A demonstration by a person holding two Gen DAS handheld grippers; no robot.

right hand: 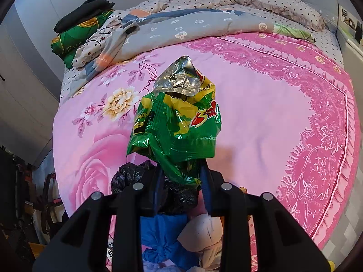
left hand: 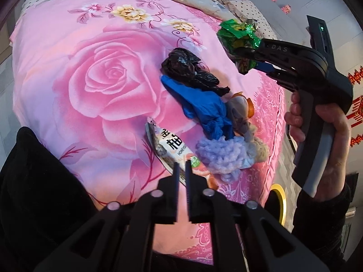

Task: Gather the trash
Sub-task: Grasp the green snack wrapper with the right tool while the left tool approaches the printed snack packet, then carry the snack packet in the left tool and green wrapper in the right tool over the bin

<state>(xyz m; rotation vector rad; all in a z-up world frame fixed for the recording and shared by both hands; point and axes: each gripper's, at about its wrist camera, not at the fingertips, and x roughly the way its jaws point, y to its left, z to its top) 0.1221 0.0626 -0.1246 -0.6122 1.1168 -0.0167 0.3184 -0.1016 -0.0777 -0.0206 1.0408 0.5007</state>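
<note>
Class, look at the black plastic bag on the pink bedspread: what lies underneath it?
The black plastic bag rests on the pink rose bedspread and overlaps the blue plastic bag. Anything else beneath is covered.

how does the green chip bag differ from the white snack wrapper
The green chip bag is crumpled and lifted off the pink bedspread, clamped in the right gripper. The white snack wrapper lies flat and long on the bedspread, its near end at the left gripper. Both are empty snack packaging.
</note>
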